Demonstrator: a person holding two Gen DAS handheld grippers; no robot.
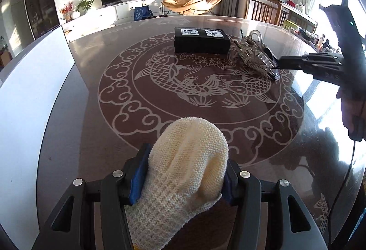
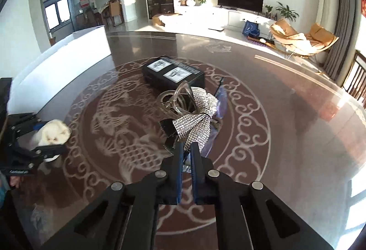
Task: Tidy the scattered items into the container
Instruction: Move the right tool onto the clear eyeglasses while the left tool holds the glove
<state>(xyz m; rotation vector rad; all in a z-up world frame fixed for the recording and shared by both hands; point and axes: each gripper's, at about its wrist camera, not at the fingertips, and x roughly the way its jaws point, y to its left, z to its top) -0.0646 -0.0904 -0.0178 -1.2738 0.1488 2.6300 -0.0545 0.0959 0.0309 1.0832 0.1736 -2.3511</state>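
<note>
Knit hat (image 1: 185, 158) | clamped in left hand-held gripper (image 1: 183, 179) | right hand-held gripper (image 2: 186, 147) pinches sequin fabric (image 2: 197, 126)

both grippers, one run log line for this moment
left gripper: shut on knit hat | right gripper: shut on sequin fabric | black box: on table

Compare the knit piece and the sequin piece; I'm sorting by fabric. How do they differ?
The knit piece is cream, matte and thick; the sequin piece is silvery, glittery and thin. The knit piece is raised above the table; the sequin piece trails into a heap on it. Both are soft and pinched in tongs.
</note>
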